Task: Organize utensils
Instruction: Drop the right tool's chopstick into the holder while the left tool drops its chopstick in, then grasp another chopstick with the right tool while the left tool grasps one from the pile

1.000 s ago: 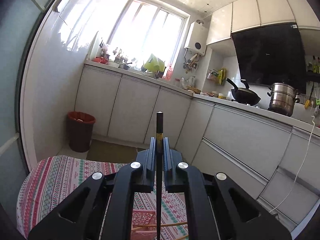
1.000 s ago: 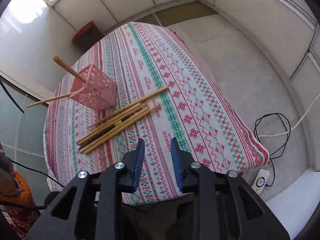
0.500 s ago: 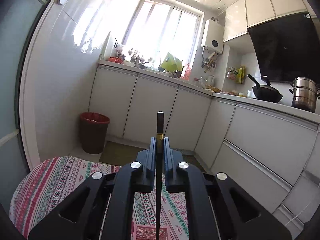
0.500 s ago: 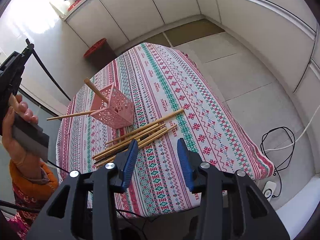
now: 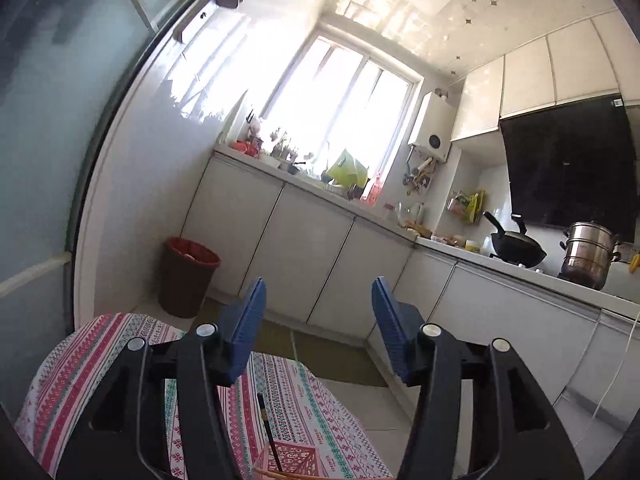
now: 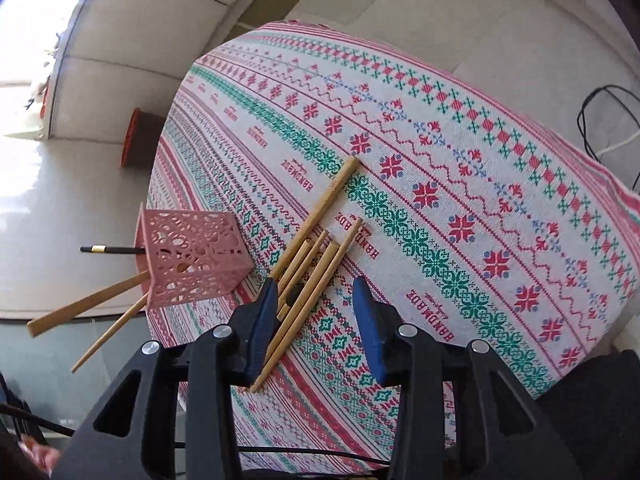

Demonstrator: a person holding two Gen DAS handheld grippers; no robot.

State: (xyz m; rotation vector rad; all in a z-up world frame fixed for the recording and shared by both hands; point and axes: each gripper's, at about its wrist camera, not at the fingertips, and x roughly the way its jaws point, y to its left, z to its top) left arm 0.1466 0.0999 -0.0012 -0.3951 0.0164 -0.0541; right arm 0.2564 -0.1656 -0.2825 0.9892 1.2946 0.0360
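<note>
A pink perforated holder (image 6: 192,260) stands on the patterned tablecloth (image 6: 460,160). It holds a black chopstick (image 6: 110,249) and two bamboo chopsticks (image 6: 88,308). Several bamboo chopsticks (image 6: 316,248) lie loose on the cloth beside it. My right gripper (image 6: 314,292) is open just above the near ends of the loose chopsticks. My left gripper (image 5: 318,300) is open and empty, high above the holder (image 5: 288,460), where the black chopstick (image 5: 268,432) stands.
A red-rimmed bin (image 5: 188,276) stands by the white cabinets (image 5: 304,256). A wok (image 5: 516,246) and a steel pot (image 5: 590,252) sit on the counter at the right. A black cable (image 6: 600,120) lies on the floor past the table's right edge.
My left gripper opened and let go of the black chopstick, which now stands in the pink holder. My right gripper came down close to the loose chopsticks.
</note>
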